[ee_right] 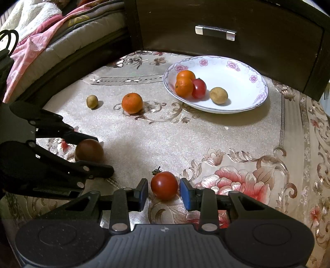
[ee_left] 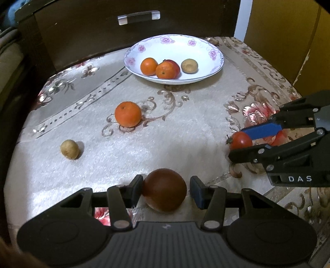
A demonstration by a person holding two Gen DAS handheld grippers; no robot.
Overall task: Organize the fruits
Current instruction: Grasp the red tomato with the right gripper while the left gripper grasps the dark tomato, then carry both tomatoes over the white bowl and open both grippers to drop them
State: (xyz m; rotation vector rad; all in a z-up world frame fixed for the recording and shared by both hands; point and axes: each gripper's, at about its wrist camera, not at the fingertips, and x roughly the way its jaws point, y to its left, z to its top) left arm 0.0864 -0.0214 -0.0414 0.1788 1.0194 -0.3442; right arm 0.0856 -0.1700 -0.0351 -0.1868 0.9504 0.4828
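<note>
A white floral plate [ee_left: 214, 68] [ee_right: 243, 103] at the back holds two oranges, a red tomato and a small brown fruit. My left gripper [ee_left: 166, 190] is open around a dark brown-red fruit [ee_left: 165, 191] [ee_right: 89, 150] on the cloth, left pad touching, right pad slightly apart. My right gripper [ee_right: 164, 192] [ee_left: 243, 142] is open around a red tomato [ee_right: 164, 185] [ee_left: 240, 140] with a stem, small gaps on both sides. An orange [ee_left: 127, 114] [ee_right: 132, 102] and a small tan fruit [ee_left: 69, 149] [ee_right: 92, 101] lie loose on the cloth.
The table is covered by a beige floral cloth [ee_left: 144, 148] [ee_right: 185, 140]. A dark wooden drawer unit with a metal handle [ee_left: 139, 17] [ee_right: 215, 32] stands right behind the plate. A bed with pink blanket [ee_right: 41, 41] lies at the left.
</note>
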